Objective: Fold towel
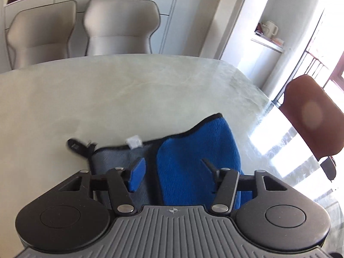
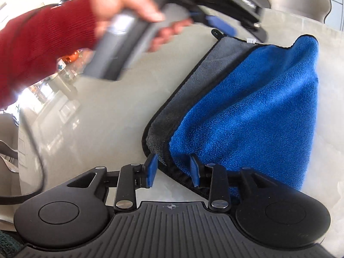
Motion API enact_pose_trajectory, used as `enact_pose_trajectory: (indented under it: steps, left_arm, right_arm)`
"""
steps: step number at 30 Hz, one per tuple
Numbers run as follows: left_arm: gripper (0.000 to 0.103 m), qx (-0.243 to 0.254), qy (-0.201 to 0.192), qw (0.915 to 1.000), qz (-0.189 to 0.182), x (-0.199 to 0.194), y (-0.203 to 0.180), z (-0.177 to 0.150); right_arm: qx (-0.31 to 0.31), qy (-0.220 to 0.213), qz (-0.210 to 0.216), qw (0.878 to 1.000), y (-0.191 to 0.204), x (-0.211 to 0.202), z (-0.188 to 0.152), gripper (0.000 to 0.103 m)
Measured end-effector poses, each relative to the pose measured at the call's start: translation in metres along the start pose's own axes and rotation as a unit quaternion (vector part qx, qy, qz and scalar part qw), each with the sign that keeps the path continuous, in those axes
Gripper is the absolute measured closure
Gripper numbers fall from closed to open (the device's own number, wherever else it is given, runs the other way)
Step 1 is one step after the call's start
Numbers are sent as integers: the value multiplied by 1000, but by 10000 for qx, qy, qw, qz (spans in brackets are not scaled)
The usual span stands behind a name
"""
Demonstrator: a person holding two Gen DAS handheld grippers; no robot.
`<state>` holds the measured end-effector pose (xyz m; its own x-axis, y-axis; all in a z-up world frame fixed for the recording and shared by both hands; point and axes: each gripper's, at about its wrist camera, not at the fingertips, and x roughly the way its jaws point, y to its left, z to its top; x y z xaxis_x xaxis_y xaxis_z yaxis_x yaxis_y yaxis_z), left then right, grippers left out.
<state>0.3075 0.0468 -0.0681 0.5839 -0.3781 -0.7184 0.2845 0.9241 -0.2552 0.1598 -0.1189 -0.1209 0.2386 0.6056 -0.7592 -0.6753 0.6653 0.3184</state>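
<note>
Right wrist view: my right hand-held gripper (image 2: 174, 171) stands partly open, unclamped, astride the near corner of the blue-and-grey fleece towel (image 2: 253, 107), folded on the pale marble counter (image 2: 96, 118), running away up-right. My left hand-held gripper (image 1: 172, 172) hangs half open above it.

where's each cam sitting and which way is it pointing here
Left wrist: sits on the left gripper, looking down and forward over the towel and table toward two chairs; only its own fingers show.
Right wrist: sits on the right gripper, facing the towel's near corner; a red sleeve and hand holding the left gripper show.
Shared: towel, table.
</note>
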Motion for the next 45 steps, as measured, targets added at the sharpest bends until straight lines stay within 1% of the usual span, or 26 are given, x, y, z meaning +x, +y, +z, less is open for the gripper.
enact_pose_trajectory:
  steps: [3, 4, 6, 8, 11, 14, 17, 18, 19, 20, 21, 22, 23, 24, 25, 27, 30, 32, 35, 36, 37, 40, 41, 42, 43, 45]
  left_arm:
    - [63, 38, 82, 10000, -13, 18, 0, 5]
    - [64, 18, 116, 9999, 24, 22, 0, 5]
    - [64, -40, 148, 9998, 101, 26, 1, 5]
    - [65, -124, 130, 9994, 280, 28, 3, 6]
    - [62, -225, 166, 9990, 342, 32, 6, 8]
    - [63, -161, 400, 9982, 415, 38, 5, 5]
    - [63, -113, 346, 9983, 464, 39, 2, 1]
    - [69, -158, 334, 9981, 502, 39, 2, 0]
    - [78, -204, 328, 9978, 541, 38, 3, -1]
    - [94, -252, 337, 9975, 562, 38, 4, -2]
    - [99, -293, 319, 9977, 529, 36, 5, -2]
    - [101, -309, 269, 9979, 508, 33, 5, -2]
    - [101, -274, 209, 9980, 534, 31, 5, -2]
    - [101, -253, 148, 9980, 555, 28, 6, -2]
    - [101, -277, 84, 9980, 563, 24, 7, -1]
    - [101, -379, -16, 9977, 566, 17, 13, 2]
    - [101, -521, -132, 9969, 572, 9, 23, 9]
    - [101, -532, -181, 9966, 606, 3, 27, 10]
    - [101, -577, -214, 9962, 610, -2, 35, 12]
    - [101, -589, -217, 9961, 614, -3, 37, 13]
    - [101, -599, -220, 9960, 621, -3, 38, 14]
    - [101, -604, -188, 9959, 648, -1, 39, 13]
    - [101, -603, -173, 9959, 652, 0, 39, 13]
    - [101, -602, -148, 9959, 652, 1, 40, 12]
    - [101, -613, -143, 9959, 652, 1, 41, 11]
    - [101, -634, -137, 9958, 647, 1, 41, 10]
  right_arm:
    - [102, -43, 76, 9999, -2, -2, -2, 69]
    - [138, -60, 105, 9998, -3, -2, -3, 69]
    - [170, -80, 134, 9997, -4, -3, -4, 69]
    - [189, -94, 155, 9997, -5, -3, -4, 69]
    - [271, -130, 212, 9993, -7, -2, -4, 69]
    - [305, -144, 255, 9991, -8, -3, -5, 69]
    - [301, -152, 261, 9991, -9, -4, -8, 69]
    - [291, -154, 246, 9992, -8, -4, -8, 69]
    - [279, -155, 221, 9992, -8, -3, -7, 69]
    - [255, -153, 189, 9994, -6, -3, -8, 69]
    - [190, -140, 149, 9996, -4, -3, -8, 69]
    - [74, -121, 97, 9999, -1, -3, -8, 69]
    - [-60, -102, 37, 9999, 3, -4, -8, 74]
    - [-163, -79, 4, 9998, 5, -4, -8, 87]
    - [-189, -63, 18, 9998, 7, -5, -8, 91]
    - [-158, -54, 88, 9998, 9, -6, -8, 93]
    - [-163, -33, 259, 9995, 11, -9, -8, 98]
    - [-188, -22, 340, 9992, 13, -7, -8, 100]
    - [-252, -44, 485, 9985, 17, -5, -6, 100]
    - [-267, -55, 427, 9987, 18, -4, -5, 100]
    - [-281, -67, 323, 9991, 19, -4, -5, 100]
    - [-384, -195, -64, 9991, 23, -4, 0, 95]
    - [-433, -253, -132, 9987, 25, -3, 4, 85]
    - [-485, -293, -181, 9982, 27, -4, 5, 70]
    - [-530, -275, -203, 9980, 28, -3, 7, 68]
    - [-557, -172, -233, 9980, 31, 3, 9, 68]
